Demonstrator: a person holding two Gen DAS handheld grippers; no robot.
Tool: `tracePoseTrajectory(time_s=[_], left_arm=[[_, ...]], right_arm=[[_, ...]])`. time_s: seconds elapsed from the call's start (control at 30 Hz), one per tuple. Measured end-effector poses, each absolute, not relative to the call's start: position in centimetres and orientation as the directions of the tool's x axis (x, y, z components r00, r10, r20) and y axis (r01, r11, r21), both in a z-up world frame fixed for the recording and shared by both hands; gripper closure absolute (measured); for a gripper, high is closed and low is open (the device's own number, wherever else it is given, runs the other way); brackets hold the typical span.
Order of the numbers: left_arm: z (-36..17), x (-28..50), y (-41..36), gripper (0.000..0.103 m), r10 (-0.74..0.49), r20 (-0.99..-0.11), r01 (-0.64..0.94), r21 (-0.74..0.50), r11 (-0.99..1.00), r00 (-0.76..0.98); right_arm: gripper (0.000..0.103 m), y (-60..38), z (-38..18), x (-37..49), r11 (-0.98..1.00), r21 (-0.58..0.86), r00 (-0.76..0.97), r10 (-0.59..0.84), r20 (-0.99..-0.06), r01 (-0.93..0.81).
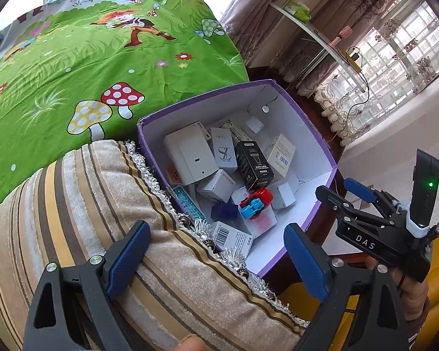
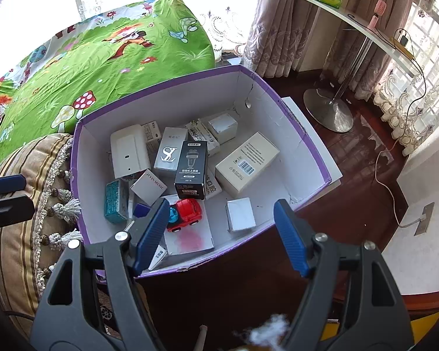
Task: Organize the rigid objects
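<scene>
Sorting apparently near done: purple box [image 2: 295, 158], set on the floor against a striped cushion [image 1: 82, 204] beside the bed [image 1: 73, 58], packed with small cartons, a black carton [image 2: 190, 169] and a red toy car [image 2: 185, 213]. Left gripper [image 1: 216, 260] and right gripper [image 2: 219, 234] both spread wide, empty, above the box's near edge.
</scene>
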State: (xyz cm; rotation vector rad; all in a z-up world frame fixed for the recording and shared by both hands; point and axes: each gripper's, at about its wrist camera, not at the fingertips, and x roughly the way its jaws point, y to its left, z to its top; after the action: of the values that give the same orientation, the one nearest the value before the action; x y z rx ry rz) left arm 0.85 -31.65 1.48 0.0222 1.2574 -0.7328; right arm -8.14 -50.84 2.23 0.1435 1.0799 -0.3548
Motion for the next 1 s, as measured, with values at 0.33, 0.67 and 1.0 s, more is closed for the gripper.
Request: tracePoseTrajectory(time_s=[0.33,0.67,1.0], left_arm=[[1.31,1.19,-31.61,0.009,-0.494,-0.862,0.497,-0.381,0.780,0.115],[1.25,1.22,-31.65,0.009,-0.493,-0.862,0.496,-0.381,0.781,0.115],[1.06,1.41,-31.87,0.009,-0.483,-0.867,0.488,-0.373,0.789,0.118]], right_arm=[[0.027,-50.82,2.32,-8.18,0.936,-0.057,0.423,-0.210,-0.882,0.346],[0.027,-50.84,2.30,-8.19,0.937,-0.056,0.421,-0.208,-0.883,0.345],[0.027,-50.82,2.41,-8.21,0.936,-0.055,0.425,-0.209,-0.881,0.347]])
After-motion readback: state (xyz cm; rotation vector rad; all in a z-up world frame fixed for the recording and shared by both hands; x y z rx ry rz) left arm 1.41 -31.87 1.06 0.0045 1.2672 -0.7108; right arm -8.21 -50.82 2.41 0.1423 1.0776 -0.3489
